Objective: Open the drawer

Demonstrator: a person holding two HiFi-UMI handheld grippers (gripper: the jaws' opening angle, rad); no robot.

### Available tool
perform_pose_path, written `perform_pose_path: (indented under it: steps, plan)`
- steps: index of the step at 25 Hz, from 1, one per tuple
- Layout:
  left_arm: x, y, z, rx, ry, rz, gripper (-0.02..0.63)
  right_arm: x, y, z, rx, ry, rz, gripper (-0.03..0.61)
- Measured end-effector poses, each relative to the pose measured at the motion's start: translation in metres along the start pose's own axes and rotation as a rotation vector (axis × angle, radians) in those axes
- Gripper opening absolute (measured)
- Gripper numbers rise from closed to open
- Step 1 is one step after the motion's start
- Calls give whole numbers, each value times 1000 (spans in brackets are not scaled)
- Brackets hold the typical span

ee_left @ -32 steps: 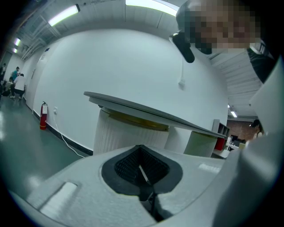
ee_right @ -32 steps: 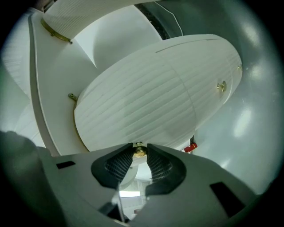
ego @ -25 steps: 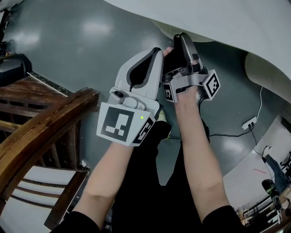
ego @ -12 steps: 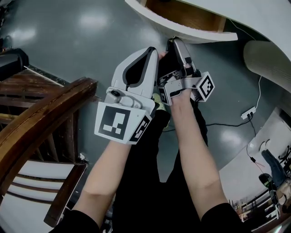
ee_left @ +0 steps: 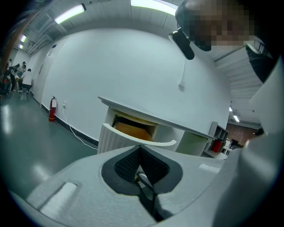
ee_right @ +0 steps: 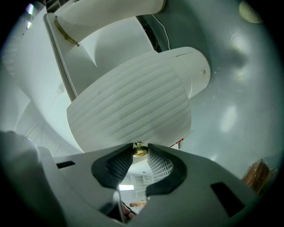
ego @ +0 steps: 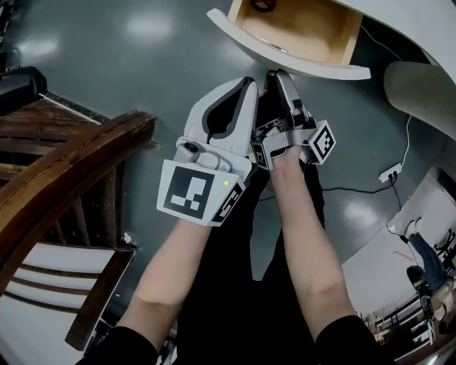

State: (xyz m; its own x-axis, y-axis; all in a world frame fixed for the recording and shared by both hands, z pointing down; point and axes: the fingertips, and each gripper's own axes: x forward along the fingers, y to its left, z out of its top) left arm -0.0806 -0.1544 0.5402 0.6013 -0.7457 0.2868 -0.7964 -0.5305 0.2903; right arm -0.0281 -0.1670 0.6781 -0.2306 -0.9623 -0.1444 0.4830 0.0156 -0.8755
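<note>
A white drawer (ego: 285, 60) with a ribbed front (ee_right: 133, 106) and a wooden inside stands pulled out of the white table at the top of the head view. My right gripper (ego: 283, 77) reaches under its front edge. In the right gripper view its pads press on the small brass knob (ee_right: 140, 150) of the drawer. My left gripper (ego: 246, 87) hovers just left of it, jaws shut with nothing between them. The left gripper view shows the drawer (ee_left: 133, 137) ahead, sticking out of the table.
A dark wooden chair (ego: 64, 199) stands close on the left. A power strip with its cable (ego: 390, 192) lies on the grey floor at the right, near a white rounded base (ego: 420, 93). A dark item (ego: 263, 6) lies inside the drawer.
The drawer has slid out from under the tabletop toward me, and its wooden inside now shows. Both grippers drew back with it, the right still on the knob.
</note>
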Motion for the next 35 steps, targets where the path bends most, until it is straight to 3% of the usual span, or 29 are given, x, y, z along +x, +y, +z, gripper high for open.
perform_pose_path:
  steps: [13, 26, 30, 35]
  plan:
    - [-48, -8, -3, 0, 8, 13, 6, -46, -11, -33, 6, 1, -35, 104]
    - [-59, -9, 2, -1, 29, 22, 6, -54, -18, -34, 30, -27, -87, 106]
    - [-61, -13, 2, 3, 45, 8, 6, -59, -15, -46, 27, 10, -112, 104]
    - [-63, -19, 7, 15, 78, -8, 6, -59, 19, -72, -41, 102, -109, 46]
